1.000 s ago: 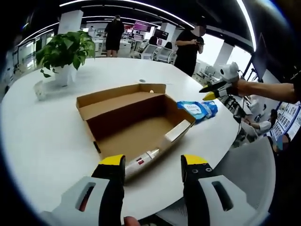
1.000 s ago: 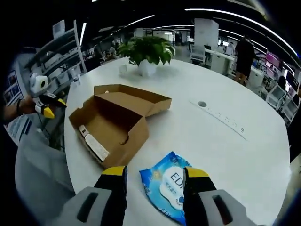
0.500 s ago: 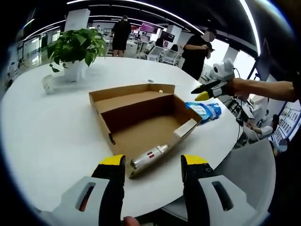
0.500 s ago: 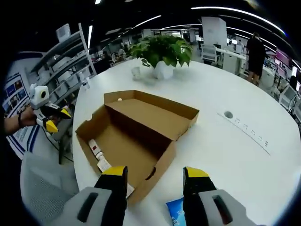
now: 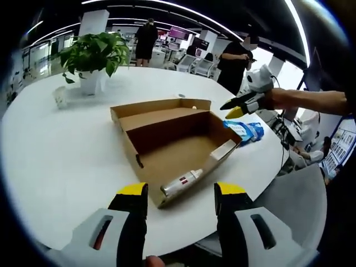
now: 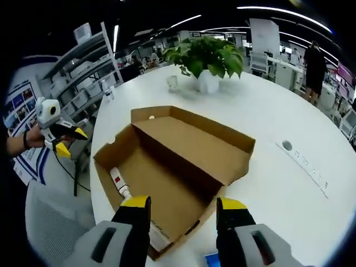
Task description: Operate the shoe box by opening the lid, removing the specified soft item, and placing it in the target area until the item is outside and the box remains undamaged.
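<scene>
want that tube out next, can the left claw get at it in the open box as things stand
Probably yes. The box lies with its lid folded back, and the tube rests in the near corner just ahead of the open left claw, with nothing over it. The low box wall beside it may crowd one jaw.

Bright, even office light from long ceiling strip lights (image 5: 183, 11), which curve with strong fisheye bending at the edges. The white table (image 6: 267, 117) shows mild glare and soft shadows. The distant background looks slightly blurred.
</scene>
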A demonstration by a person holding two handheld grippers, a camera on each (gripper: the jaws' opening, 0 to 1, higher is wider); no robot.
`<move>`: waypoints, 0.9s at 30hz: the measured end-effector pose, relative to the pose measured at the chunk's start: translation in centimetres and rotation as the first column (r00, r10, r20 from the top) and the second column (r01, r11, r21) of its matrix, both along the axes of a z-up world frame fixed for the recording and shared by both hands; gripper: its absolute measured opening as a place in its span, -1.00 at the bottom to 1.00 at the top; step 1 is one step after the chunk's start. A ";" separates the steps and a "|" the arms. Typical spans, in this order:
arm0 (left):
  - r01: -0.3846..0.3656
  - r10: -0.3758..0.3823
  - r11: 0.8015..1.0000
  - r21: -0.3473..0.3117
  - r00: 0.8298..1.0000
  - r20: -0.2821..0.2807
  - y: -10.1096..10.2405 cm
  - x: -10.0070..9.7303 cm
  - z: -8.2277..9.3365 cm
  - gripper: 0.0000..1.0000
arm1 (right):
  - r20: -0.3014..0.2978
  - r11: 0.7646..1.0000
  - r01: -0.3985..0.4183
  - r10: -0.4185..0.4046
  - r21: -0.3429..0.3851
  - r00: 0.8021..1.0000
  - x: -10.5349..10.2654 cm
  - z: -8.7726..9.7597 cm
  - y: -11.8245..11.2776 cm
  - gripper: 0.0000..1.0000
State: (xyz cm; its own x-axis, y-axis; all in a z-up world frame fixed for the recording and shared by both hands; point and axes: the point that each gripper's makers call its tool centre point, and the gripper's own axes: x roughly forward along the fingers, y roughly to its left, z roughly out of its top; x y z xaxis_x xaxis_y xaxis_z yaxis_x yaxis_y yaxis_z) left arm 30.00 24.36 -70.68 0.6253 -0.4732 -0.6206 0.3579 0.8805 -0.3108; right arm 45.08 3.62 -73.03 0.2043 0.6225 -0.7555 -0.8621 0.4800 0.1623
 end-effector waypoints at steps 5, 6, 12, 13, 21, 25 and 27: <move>-0.003 0.003 1.000 -0.001 1.000 0.008 0.2 0.5 0.3 -0.02 | 0.035 0.970 -0.200 0.206 -0.137 0.978 -1.2 -1.4 1.0 -0.09; -0.003 0.003 1.000 -0.002 1.000 0.010 0.2 0.6 0.4 -0.02 | 0.028 0.957 -0.243 0.250 -0.158 0.968 -1.7 -1.8 1.4 -0.09; -0.004 0.004 1.000 -0.003 1.000 0.019 0.2 1.1 0.8 -0.01 | -0.032 0.875 -0.428 0.433 -0.227 0.901 -3.7 -3.6 2.5 -0.04; -0.004 0.005 1.000 -0.005 1.000 0.022 0.2 1.2 0.9 -0.01 | -0.040 0.860 -0.451 0.455 -0.241 0.889 -3.9 -3.9 2.5 -0.03; -0.001 0.001 1.000 -0.002 1.000 0.023 0.0 1.3 1.0 0.00 | -0.157 0.764 -0.575 0.555 -0.293 0.817 -5.2 -6.5 2.1 0.00; -0.002 0.002 1.000 -0.003 1.000 0.027 0.0 1.4 1.1 0.00 | -0.174 0.757 -0.587 0.561 -0.286 0.809 -5.3 -6.7 2.2 0.01; -0.004 0.005 1.000 -0.004 1.000 0.026 0.1 1.4 1.1 0.00 | -0.183 0.754 -0.592 0.564 -0.285 0.806 -5.3 -6.7 2.1 0.02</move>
